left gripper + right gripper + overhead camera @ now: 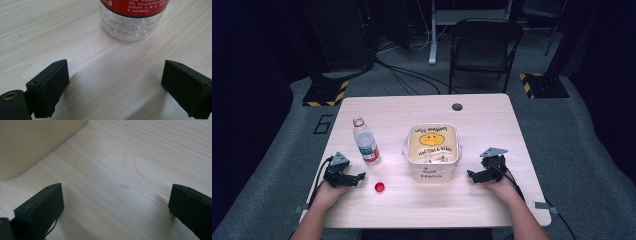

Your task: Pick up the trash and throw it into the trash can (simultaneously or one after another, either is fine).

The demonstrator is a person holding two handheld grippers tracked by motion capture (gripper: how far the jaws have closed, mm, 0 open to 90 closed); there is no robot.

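A clear plastic bottle (365,142) with a red-and-white label stands upright and uncapped on the pale wooden desk (492,120), its red cap (379,187) lying apart near the front edge.

Lab — dark curtains (257,75), floor cables (407,75)

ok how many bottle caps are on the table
1. A red cap lies loose on the table, in front of the uncapped bottle and right of the left gripper. The tub could hide others inside.
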